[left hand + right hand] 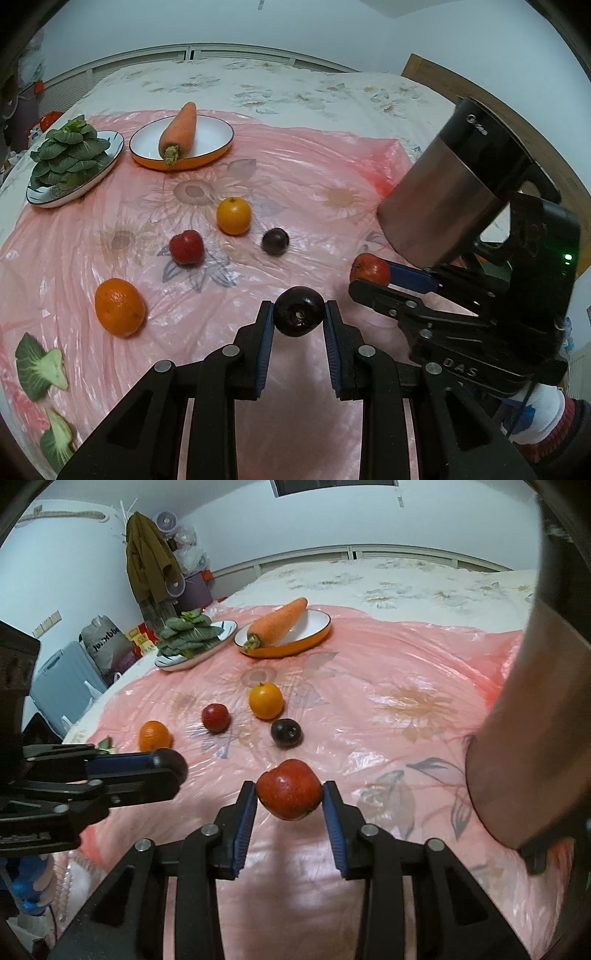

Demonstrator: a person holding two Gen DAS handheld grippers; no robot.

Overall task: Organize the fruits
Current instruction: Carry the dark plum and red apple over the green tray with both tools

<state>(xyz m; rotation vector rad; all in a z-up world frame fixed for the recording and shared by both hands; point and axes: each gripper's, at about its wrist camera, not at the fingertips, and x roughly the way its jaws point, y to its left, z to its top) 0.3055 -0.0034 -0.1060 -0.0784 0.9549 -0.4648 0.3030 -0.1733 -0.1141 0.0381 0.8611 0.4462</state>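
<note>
Left gripper (pixel 299 312): jaws clenched on a dark plum (pixel 298 311), one pad on each flank. The plum is nearly round, so no clear long axis; its stem dimple faces back toward the left wrist camera. It looks clear of the pink plastic sheet (pixel 314 177), though contact underneath cannot be told.

Right gripper (pixel 290 799): jaws grasping a red apple (pixel 289 794), pads pressing both sides. The apple sits slightly wider than tall and tilted, its lower edge hanging below the pad line. In the left wrist view the same apple (pixel 369 268) shows at the tip of the right gripper (pixel 371 275), just right of the plum.

Loose fruit on the sheet, well apart from each other:
- yellow-orange orange (pixel 233 215), stem end up
- second dark plum (pixel 275 241), just right of it
- second red apple (pixel 186 247)
- larger orange (pixel 119 307), nearest the left edge

Far side: a carrot (pixel 178 133) lies in an orange-rimmed bowl (pixel 218 147), long axis running front to back, cut leaf end toward the cameras, tip pointing away over the rim. Beside it, leafy greens (pixel 68 151) on a patterned plate (pixel 79 188). Two loose green leaves (pixel 38 365) lie at the near left corner.

A metal jug (pixel 447 192) sits on top of the right gripper.
</note>
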